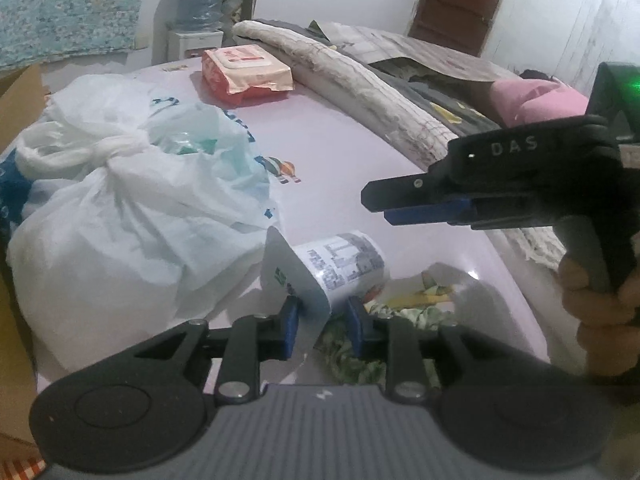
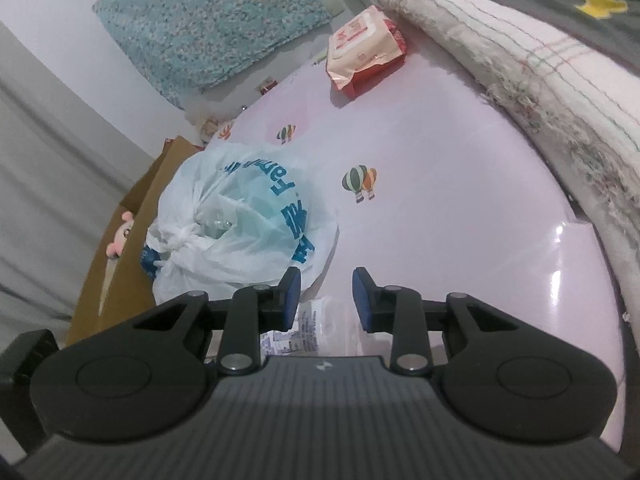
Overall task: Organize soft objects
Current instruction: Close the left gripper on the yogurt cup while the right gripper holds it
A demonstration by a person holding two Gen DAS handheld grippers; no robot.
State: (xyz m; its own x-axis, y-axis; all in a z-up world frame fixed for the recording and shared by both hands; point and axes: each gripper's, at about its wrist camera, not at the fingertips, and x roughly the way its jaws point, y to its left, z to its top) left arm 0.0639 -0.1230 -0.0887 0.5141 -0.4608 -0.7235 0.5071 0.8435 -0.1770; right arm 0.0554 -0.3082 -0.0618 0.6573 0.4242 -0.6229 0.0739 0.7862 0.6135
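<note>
We see a pale pink bed sheet (image 2: 460, 208) printed with hot-air balloons. On it lie a knotted white plastic bag (image 2: 240, 232), a red wipes pack (image 2: 364, 52), and a rolled quilt (image 2: 520, 80) along its edge.

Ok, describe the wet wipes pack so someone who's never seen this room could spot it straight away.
Start at the pale pink sheet with balloon prints. At its far end, beside the long rolled cream blanket, lies the flat red-orange wet wipes pack. It alone has a white flip lid, unlike the knotted white plastic bag nearer.

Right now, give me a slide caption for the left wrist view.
Left gripper pinches a white printed packet over the pink sheet, right gripper hovering alongside.
</note>
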